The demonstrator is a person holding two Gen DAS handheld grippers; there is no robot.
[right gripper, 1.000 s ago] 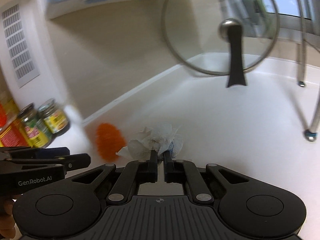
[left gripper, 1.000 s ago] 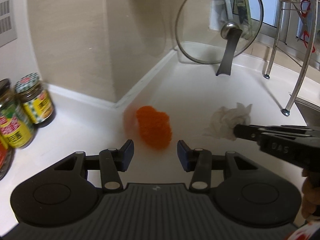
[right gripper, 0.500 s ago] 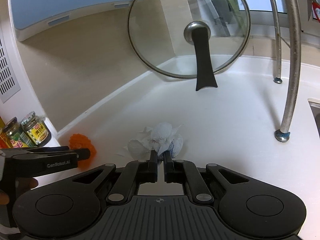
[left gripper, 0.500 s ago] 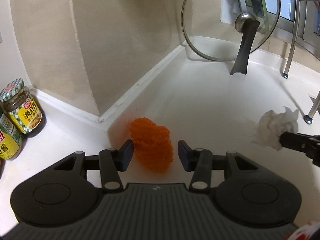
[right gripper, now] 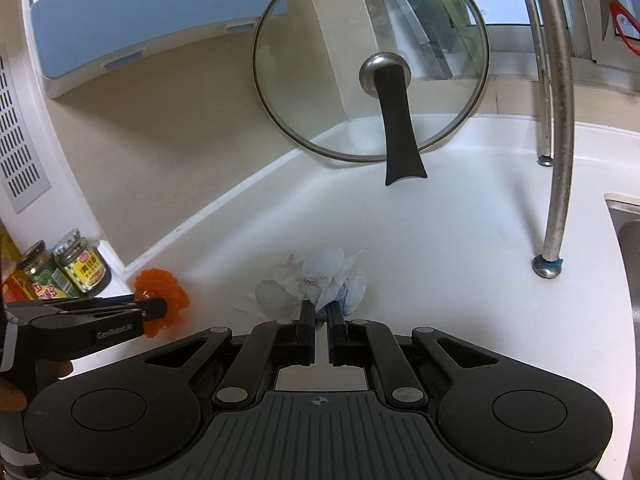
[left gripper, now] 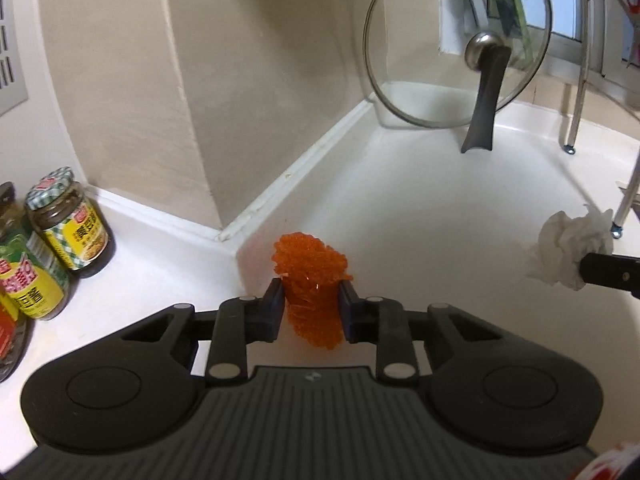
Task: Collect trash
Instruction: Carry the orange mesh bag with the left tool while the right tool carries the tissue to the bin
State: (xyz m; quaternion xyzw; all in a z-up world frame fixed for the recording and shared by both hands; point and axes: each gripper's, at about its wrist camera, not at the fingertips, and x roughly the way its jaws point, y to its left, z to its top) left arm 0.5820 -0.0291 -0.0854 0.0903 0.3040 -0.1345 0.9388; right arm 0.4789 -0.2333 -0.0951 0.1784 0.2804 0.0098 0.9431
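Orange mesh wad (left gripper: 312, 284): on the white table (left gripper: 440, 240) near the wall corner, pinched between the left gripper (left gripper: 310, 306), whose jaws have just been closing. Crumpled white tissue (right gripper: 316, 284): clamped in the closed right gripper (right gripper: 318, 314). Glass pot lid (right gripper: 372, 60) leaning behind; sauce jars (left gripper: 68, 220) at left.

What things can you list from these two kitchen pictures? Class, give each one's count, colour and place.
crumpled orange net ball: one, orange, between the left tongs' pads
crumpled white tissue: one, white, pinched in the right tongs
round glass pan lid with black handle: one, clear, leaning at the back wall
sauce jars: at least three, yellow and green labels, far left
white countertop: one
metal rack legs: two, silver, right
left tongs: black, jaws just closing
right tongs: black, shut
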